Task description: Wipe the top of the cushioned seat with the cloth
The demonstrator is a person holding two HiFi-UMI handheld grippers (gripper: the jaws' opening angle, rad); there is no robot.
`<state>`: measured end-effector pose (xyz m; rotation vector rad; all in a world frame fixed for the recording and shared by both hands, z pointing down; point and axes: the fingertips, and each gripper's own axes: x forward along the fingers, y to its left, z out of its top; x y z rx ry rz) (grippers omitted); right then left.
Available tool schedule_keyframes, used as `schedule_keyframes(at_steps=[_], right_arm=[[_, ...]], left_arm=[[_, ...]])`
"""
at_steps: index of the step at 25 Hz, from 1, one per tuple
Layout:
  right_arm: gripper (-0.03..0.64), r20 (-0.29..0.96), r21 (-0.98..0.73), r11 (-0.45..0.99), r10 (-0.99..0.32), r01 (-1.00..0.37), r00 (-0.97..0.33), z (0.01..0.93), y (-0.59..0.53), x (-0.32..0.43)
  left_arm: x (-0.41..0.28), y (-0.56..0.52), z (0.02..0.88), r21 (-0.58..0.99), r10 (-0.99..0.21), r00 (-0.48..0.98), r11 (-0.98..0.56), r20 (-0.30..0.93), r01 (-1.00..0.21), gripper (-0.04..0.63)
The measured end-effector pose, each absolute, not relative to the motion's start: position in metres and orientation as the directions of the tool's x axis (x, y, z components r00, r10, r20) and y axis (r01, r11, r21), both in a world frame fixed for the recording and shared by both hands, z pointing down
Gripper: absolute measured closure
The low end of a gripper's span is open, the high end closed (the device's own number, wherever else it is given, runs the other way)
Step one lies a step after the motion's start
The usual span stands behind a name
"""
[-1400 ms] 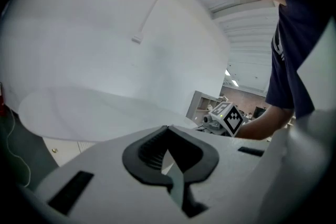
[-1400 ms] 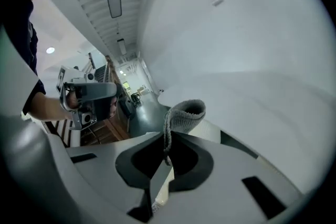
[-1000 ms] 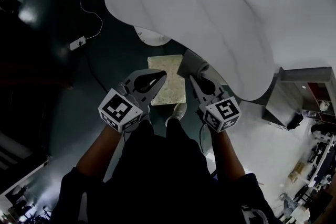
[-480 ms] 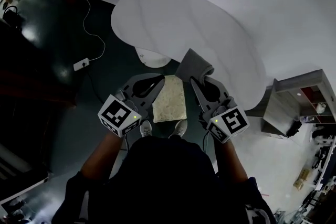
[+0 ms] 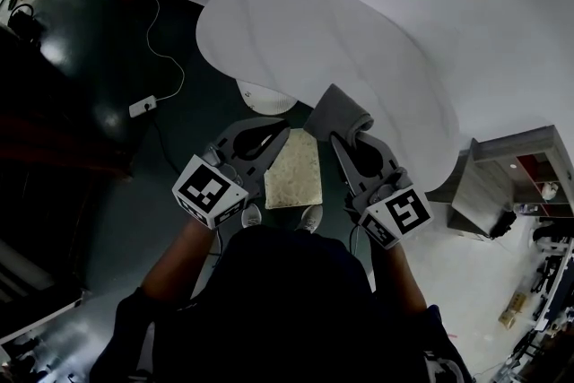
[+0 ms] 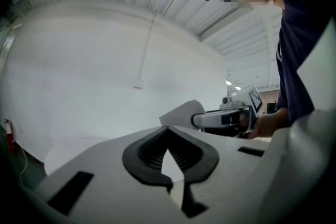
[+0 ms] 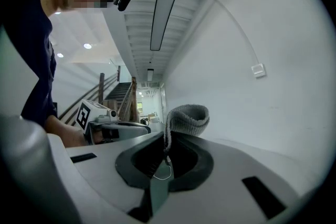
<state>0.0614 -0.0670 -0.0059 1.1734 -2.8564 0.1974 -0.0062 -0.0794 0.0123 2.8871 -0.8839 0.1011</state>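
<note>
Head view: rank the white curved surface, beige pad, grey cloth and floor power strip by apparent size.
1. white curved surface
2. beige pad
3. grey cloth, held nearer the camera, so unsure against the pad
4. power strip

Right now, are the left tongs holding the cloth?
No, the grey cloth is pinched in the right tongs, while the left tongs grip nothing.

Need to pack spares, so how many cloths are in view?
1: a grey cloth, clamped in the right tongs, near the cushioned seat's far right corner in the head view. More could lie hidden beneath the person's body.
</note>
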Motion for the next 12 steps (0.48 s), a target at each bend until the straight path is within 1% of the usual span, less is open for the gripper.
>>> schedule_keyframes(at_steps=[12], right_arm=[[0.584,0.108,-0.103,0.701,-0.698,-0.706,-0.708,0.000,-0.075,0.066]], left_arm=[[0.003,-0.092,0.012,0.106,-0.549,0.832,-0.825,0.081,-0.555,0.588]])
